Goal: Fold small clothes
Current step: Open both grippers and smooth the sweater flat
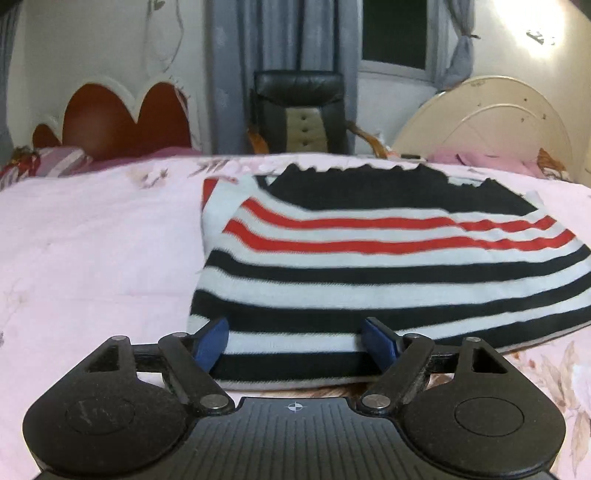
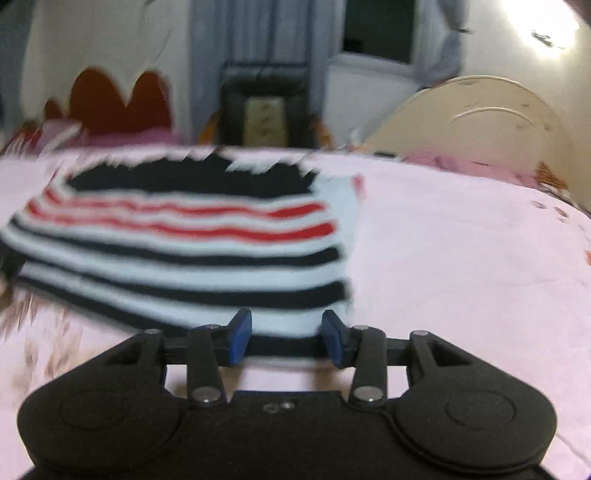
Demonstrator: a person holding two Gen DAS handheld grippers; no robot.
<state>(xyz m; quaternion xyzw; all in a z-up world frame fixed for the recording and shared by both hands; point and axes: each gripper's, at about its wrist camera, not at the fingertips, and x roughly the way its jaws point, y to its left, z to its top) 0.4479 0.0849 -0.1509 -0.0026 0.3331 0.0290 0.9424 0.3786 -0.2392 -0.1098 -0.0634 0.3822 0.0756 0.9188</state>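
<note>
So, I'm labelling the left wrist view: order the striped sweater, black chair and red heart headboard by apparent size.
1. striped sweater, largest, though nearest the camera
2. red heart headboard
3. black chair, close to the headboard

black chair (image 1: pixel 299 110) between grey curtains (image 1: pixel 236 66), dark window (image 1: pixel 395 33).

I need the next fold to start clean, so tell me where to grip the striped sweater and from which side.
Grip the striped sweater along its near hem, one gripper toward each end of it, coming in low from the near edge of the pink bedspread. It lies flat, its hem facing both grippers. The left gripper and right gripper already stand open by that hem; contact is unclear.
</note>
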